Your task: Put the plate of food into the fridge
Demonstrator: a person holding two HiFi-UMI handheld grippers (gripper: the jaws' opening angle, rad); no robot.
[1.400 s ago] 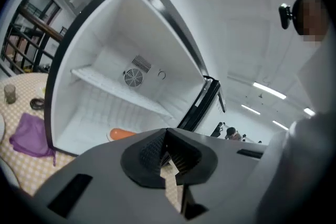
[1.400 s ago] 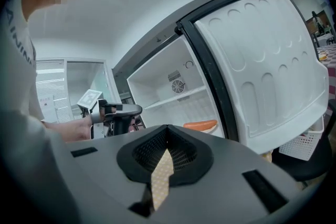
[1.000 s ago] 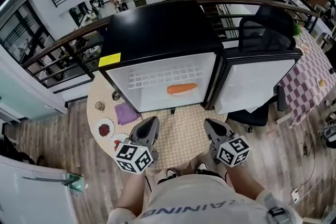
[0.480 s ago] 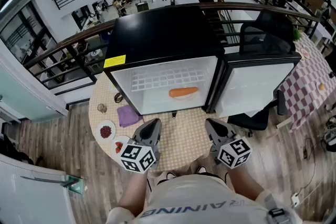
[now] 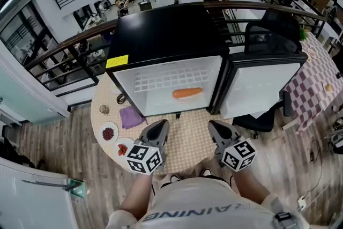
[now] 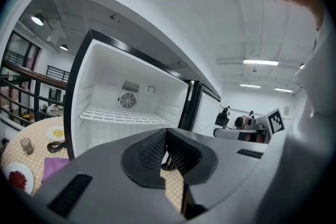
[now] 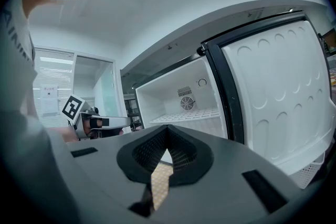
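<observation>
A plate of red food (image 5: 109,132) sits at the left of the round table (image 5: 187,139); it also shows in the left gripper view as the plate (image 6: 16,178). A second plate (image 5: 122,148) with red bits lies just left of my left gripper (image 5: 160,125), partly hidden by it. The fridge (image 5: 170,83) stands open ahead, with an orange oblong thing (image 5: 187,93) low inside. My left gripper (image 6: 166,136) is shut and empty, pointing at the fridge. My right gripper (image 5: 213,126) (image 7: 167,145) is shut and empty too, beside the open door (image 5: 262,86).
A purple cloth (image 5: 130,116), a small glass (image 5: 103,109) and a coiled cable (image 5: 120,98) lie on the table's left part. A white wire shelf (image 6: 123,115) spans the fridge. A wooden railing (image 5: 64,45) runs behind, and a checkered table (image 5: 316,80) stands at right.
My left gripper has shifted a little to the right and forward, toward the fridge. The right gripper has hardly moved.
</observation>
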